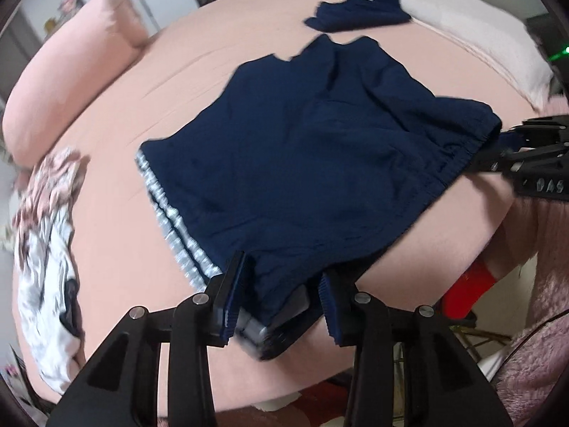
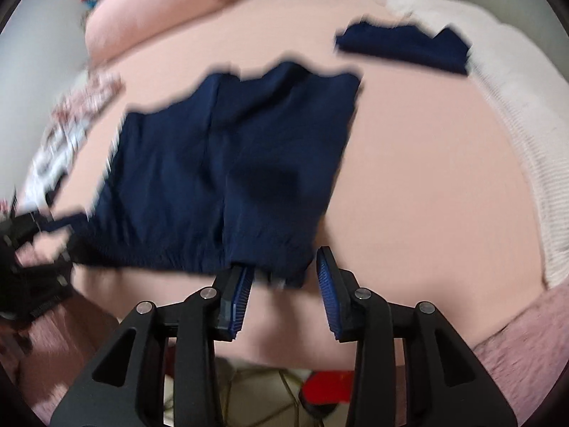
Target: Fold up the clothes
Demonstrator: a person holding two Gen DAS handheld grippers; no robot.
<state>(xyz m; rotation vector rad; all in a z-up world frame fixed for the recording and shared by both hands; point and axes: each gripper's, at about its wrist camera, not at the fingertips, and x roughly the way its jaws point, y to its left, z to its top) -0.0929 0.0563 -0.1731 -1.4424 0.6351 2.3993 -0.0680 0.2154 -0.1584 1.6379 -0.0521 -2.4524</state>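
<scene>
Navy shorts (image 1: pixel 302 156) with silver side stripes lie spread on the pink bed (image 1: pixel 142 99); they also show in the right wrist view (image 2: pixel 227 163). My left gripper (image 1: pixel 282 297) is open, its fingers straddling the striped waistband corner at the near edge. My right gripper (image 2: pixel 284 284) is open, its fingers at the other waistband corner by the bed's near edge; it shows at the right of the left wrist view (image 1: pixel 512 149). My left gripper shows at the left of the right wrist view (image 2: pixel 39 227). A folded navy garment (image 1: pixel 359 12) lies at the far side, also in the right wrist view (image 2: pixel 405 48).
A pink pillow (image 1: pixel 67 82) lies at the far left. A floral white garment (image 1: pixel 46 249) lies crumpled at the left edge. A cream blanket (image 2: pixel 505 135) covers the bed's right side. A pink fluffy rug (image 1: pixel 533 338) and a red object (image 1: pixel 466 290) are on the floor below.
</scene>
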